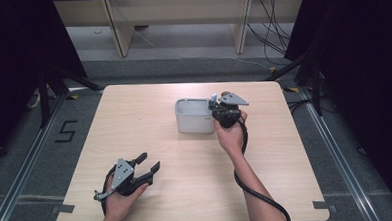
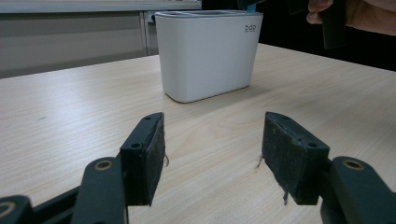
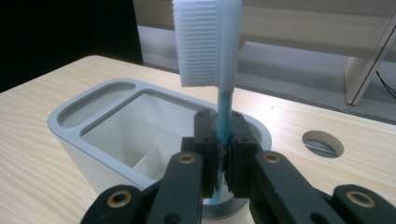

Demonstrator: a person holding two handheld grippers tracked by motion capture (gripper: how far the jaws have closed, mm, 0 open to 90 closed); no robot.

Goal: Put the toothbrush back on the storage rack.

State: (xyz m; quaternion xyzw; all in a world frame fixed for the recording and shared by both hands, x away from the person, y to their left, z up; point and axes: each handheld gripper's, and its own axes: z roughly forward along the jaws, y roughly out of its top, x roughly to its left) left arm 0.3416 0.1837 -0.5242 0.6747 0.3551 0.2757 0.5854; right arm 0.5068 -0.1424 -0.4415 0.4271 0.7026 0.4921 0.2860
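A white holder [image 1: 193, 118] with a grey rim and several compartments stands on the wooden table a little right of centre; the left gripper view has the holder [image 2: 208, 51] straight ahead. My right gripper [image 1: 215, 105] hovers at its right end, shut on a blue toothbrush [image 3: 223, 79] held upright, white bristles [image 3: 198, 44] at the top facing left. The brush's lower end goes down into the holder's [image 3: 140, 123] round right-hand slot, hidden behind the jaws. My left gripper [image 1: 148, 162] rests open near the table's front left, nothing between its pads [image 2: 144, 156].
The table top [image 1: 148, 100] is bare wood with a round cable hole [image 3: 323, 143] behind the holder. The right gripper's black cable [image 1: 257, 193] trails over the front right. Dark tripod legs [image 1: 48, 87] and desk legs [image 1: 118, 29] stand beyond the table.
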